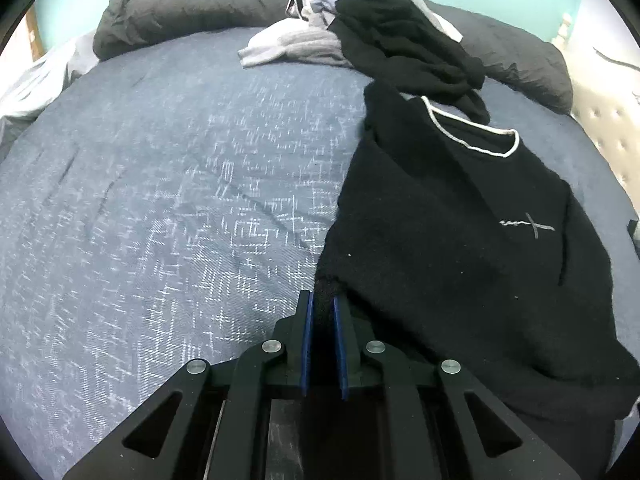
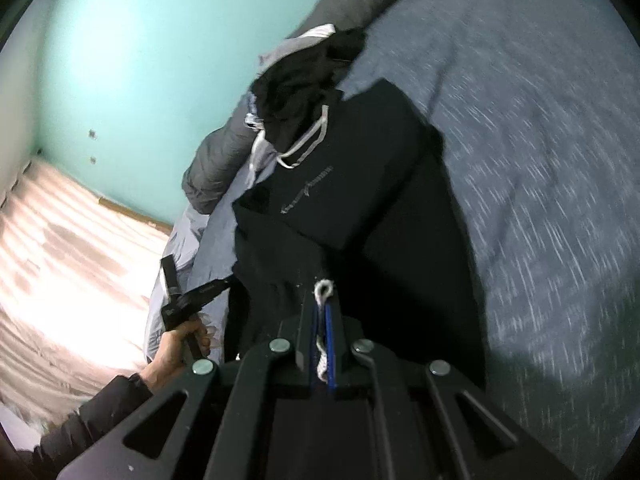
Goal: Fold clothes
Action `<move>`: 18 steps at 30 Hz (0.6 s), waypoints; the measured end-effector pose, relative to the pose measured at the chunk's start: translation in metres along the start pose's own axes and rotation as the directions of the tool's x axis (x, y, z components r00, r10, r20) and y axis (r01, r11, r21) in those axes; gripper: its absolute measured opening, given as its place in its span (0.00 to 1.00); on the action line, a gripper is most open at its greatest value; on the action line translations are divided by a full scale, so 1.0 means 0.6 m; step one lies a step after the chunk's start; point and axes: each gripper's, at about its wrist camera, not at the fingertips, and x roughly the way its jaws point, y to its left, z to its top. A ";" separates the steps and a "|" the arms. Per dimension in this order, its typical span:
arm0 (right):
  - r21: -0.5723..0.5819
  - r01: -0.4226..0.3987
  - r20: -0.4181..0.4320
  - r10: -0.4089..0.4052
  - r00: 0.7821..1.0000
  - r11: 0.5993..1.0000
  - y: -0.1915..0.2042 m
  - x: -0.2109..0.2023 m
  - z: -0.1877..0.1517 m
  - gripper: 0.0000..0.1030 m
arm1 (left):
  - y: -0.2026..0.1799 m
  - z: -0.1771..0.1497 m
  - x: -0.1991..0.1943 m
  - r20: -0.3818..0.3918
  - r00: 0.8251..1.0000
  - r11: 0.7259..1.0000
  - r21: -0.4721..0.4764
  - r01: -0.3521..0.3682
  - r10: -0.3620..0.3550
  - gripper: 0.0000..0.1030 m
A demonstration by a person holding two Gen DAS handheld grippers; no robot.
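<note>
Here the black sweater lies spread on the blue bedspread, with a white-trimmed neckline and a small pale mark on the chest. The left gripper is closed on its dark edge, only fabric between the blue pads. The right gripper is pinched on a white trimmed piece, perhaps the hem; motion blur makes this unclear. A pile of clothes rests near the dark pillows. The left hand shows beside the bed.
</note>
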 end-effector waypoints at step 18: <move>0.018 0.214 -0.091 -0.212 0.973 0.977 -0.055 0.041 -0.008 0.04 | 0.029 -0.023 -0.076 0.058 0.998 0.999 -0.049 0.022 -0.019 0.12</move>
